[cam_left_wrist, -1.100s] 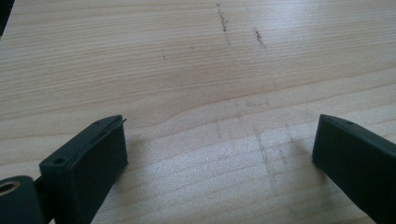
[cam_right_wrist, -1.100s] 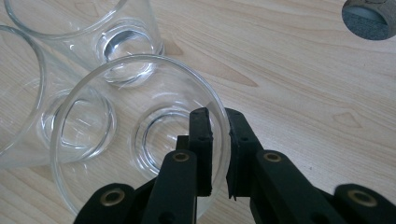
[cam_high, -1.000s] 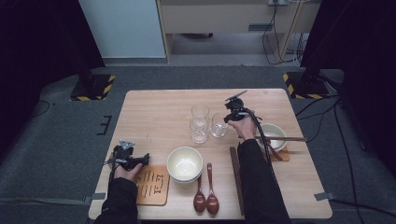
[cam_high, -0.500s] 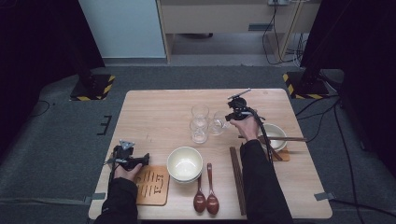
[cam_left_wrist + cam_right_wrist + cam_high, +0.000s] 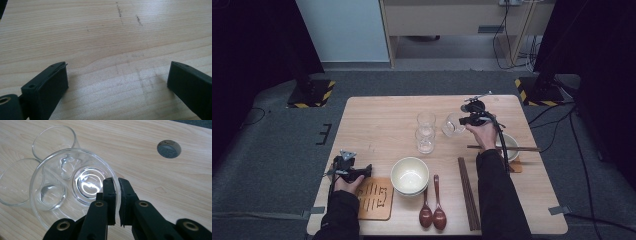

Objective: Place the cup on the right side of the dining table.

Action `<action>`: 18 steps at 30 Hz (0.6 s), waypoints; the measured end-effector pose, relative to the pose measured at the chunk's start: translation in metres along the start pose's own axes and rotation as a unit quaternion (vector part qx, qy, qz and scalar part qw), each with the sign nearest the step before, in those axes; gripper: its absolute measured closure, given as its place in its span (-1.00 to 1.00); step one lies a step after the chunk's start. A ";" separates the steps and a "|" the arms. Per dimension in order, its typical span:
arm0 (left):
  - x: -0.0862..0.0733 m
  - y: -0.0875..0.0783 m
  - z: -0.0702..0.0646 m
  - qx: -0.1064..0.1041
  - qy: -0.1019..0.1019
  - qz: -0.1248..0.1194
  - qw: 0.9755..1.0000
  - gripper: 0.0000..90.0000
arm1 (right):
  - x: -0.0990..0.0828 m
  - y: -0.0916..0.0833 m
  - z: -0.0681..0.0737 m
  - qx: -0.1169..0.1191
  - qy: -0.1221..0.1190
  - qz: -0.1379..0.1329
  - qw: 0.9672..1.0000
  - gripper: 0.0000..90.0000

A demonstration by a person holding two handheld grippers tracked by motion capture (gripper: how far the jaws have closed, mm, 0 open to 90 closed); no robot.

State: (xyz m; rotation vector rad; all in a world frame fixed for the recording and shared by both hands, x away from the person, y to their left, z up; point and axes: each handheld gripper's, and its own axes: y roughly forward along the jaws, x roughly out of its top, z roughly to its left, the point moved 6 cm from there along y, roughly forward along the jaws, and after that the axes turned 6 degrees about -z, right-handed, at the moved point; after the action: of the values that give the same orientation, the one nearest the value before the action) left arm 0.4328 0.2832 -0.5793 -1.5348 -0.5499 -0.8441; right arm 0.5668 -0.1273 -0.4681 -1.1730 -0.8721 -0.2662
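My right gripper (image 5: 460, 121) is shut on the rim of a clear glass cup (image 5: 452, 125), which hangs tilted above the table, to the right of two other glasses. In the right gripper view the two black jaws of my right gripper (image 5: 117, 182) pinch the near wall of the cup (image 5: 75, 185), one inside and one outside. My left gripper (image 5: 367, 170) rests low at the table's front left; in its own view the left gripper (image 5: 117, 75) stands open over bare wood with nothing between its jaws.
Two upright glasses (image 5: 426, 120) (image 5: 424, 140) stand mid-table. Stacked cream bowls (image 5: 410, 175), two brown spoons (image 5: 432, 215) and dark chopsticks (image 5: 467, 192) lie near the front edge. A wooden trivet (image 5: 374, 197) lies front left. Another bowl (image 5: 513, 145) with chopsticks across it sits at the right.
My right hand has risen and drifted right with the glass cup, carrying it away from the two standing glasses. The left hand has stayed put.
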 end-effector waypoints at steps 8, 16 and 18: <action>0.000 0.000 0.000 0.000 0.000 0.000 1.000 -0.95 | -0.003 -0.007 -0.011 -0.012 0.005 -0.003 1.000 0.91; 0.000 0.000 0.000 0.000 0.000 0.000 1.000 -0.95 | -0.010 -0.013 -0.026 -0.031 0.012 0.003 0.999 0.91; 0.000 0.000 0.000 0.000 0.000 0.000 1.000 -0.95 | -0.013 -0.015 -0.031 -0.038 0.011 0.008 0.999 0.91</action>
State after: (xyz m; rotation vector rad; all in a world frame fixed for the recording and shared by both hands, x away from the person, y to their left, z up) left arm 0.4328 0.2832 -0.5793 -1.5348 -0.5502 -0.8442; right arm 0.5634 -0.1634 -0.4708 -1.2461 -0.8393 -0.3003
